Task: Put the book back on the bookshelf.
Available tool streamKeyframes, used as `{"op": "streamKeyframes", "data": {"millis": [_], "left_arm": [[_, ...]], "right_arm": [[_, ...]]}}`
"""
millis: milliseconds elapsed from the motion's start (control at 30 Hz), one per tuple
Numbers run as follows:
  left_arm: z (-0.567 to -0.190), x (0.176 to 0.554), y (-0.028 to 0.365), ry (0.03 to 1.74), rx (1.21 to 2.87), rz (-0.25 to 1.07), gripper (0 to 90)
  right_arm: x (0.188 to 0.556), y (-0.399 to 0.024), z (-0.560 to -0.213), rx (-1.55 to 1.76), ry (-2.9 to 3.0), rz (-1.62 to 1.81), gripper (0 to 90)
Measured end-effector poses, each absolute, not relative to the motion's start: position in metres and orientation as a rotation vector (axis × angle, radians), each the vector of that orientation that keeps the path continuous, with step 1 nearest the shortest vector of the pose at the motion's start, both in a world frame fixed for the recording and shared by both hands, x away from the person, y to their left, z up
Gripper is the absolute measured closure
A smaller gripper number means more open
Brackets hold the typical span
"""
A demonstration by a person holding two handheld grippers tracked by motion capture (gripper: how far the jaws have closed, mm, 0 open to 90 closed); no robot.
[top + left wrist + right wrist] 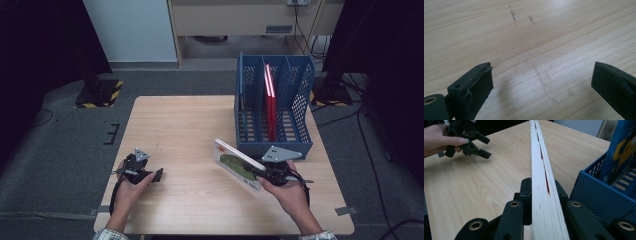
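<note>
Just in front of the blue file rack [274, 107], a thin book [237, 164] hangs tilted above the table [180, 125], clamped in the right gripper [264, 173]; the left gripper [156, 175], jaws spread and empty, rests well apart.

No readable text, label, brand or number anywhere I look. The book [238, 165] cover, lower centre of the high view, carries only a green picture; any print on it is too small to read.
</note>
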State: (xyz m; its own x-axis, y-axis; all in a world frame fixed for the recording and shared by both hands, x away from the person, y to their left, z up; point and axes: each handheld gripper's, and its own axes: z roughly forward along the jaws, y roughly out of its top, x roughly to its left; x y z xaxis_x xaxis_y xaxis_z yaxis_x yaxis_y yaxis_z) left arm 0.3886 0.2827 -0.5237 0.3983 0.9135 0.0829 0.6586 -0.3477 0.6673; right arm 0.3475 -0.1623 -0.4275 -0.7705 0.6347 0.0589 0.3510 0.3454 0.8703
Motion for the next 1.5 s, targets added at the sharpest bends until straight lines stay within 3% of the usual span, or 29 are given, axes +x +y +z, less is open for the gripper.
{"op": "streamKeyframes", "data": {"millis": [1500], "left_arm": [[-0.526, 0.389, 0.283, 1.349, 2.126, 0.615, 2.9]], "right_arm": [[0.339, -0.227, -0.384, 1.028, 2.145, 1.373, 76.0]]}}
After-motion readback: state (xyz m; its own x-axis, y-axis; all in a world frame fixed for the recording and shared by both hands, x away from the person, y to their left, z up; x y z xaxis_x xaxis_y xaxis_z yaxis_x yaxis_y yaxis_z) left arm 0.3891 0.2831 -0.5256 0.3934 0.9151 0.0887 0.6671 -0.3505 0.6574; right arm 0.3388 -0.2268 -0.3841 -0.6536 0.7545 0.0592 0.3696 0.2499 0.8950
